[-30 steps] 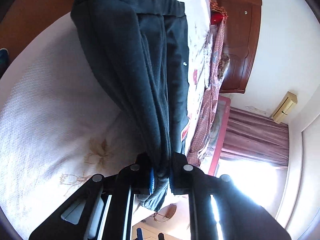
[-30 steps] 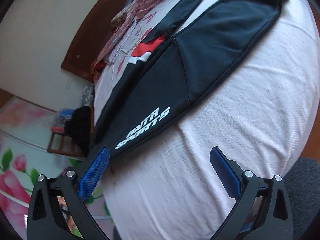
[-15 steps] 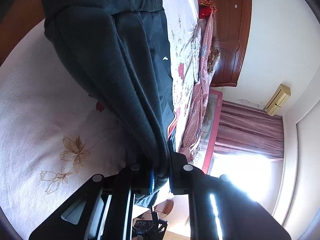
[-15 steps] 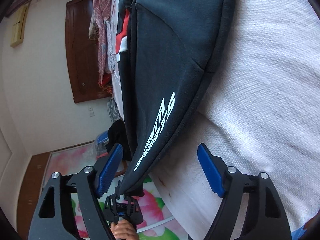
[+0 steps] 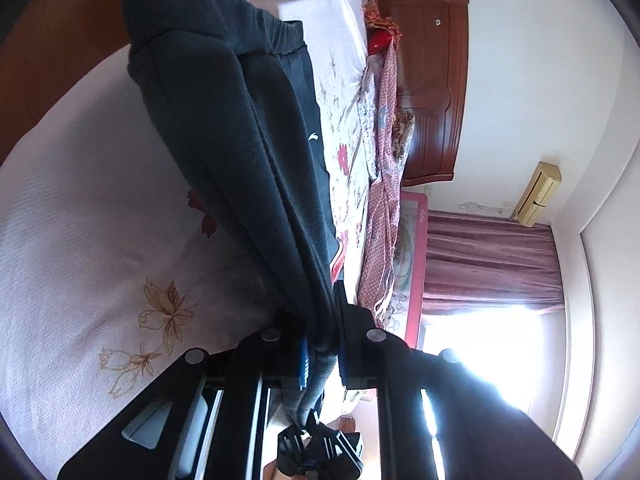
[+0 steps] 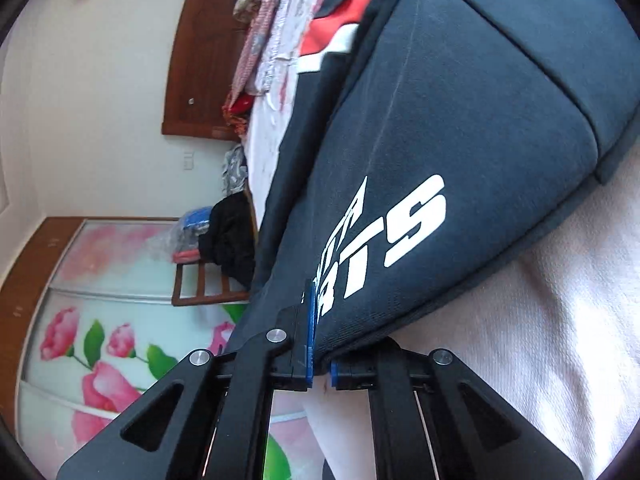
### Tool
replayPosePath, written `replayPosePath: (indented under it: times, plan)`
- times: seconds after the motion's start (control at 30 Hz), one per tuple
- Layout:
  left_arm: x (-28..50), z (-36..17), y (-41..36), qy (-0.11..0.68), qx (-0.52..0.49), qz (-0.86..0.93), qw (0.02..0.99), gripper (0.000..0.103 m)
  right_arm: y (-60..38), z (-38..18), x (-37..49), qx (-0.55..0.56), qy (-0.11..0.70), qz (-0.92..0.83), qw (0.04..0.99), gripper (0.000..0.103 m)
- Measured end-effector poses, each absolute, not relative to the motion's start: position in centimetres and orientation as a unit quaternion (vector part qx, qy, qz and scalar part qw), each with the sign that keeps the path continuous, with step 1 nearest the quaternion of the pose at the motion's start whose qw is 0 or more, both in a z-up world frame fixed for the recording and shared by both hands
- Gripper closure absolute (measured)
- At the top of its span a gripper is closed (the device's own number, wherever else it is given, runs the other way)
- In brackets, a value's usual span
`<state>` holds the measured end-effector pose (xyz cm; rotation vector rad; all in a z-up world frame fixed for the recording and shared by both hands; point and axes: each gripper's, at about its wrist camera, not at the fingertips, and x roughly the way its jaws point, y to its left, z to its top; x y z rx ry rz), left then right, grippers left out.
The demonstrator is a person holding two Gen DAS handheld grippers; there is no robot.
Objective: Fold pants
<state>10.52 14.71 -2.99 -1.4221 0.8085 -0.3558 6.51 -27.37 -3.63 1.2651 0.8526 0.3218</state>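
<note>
Dark navy sports pants (image 5: 240,132) lie along a white bed (image 5: 80,208). My left gripper (image 5: 322,344) is shut on a bunched end of the pants, which stretch away from it toward the far waistband. In the right wrist view the pants (image 6: 460,128) carry white "SPORTS" lettering and a red and white patch. My right gripper (image 6: 320,360) is shut on the pants' near edge by the lettering, just above the bed sheet (image 6: 540,340).
A wooden headboard (image 5: 432,80) and pink patterned bedding (image 5: 380,184) run along the bed's far side. Maroon curtains (image 5: 488,268) hang by a bright window. In the right wrist view a floral wardrobe (image 6: 100,320) and a wooden chair (image 6: 208,284) with clothes stand beside the bed.
My right gripper has closed on the pants' edge by the lettering; it was open before. My left gripper keeps its hold and the pants have shifted in its view.
</note>
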Motion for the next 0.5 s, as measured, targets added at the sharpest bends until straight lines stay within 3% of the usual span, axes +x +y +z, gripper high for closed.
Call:
replayPosePath:
  times: [0.2, 0.5]
  plan:
    - [4.5, 0.2, 13.7, 0.335, -0.598, -0.172, 0.707, 0.094, -28.6, -0.2, 2.6, 0.546, 0.377, 0.206, 0.719, 0.099]
    - [-6.3, 1.9, 12.0, 0.378, -0.557, -0.149, 0.724, 0.093, -30.6, -2.2, -5.8, 0.524, 0.420, 0.226, 0.706, 0.099]
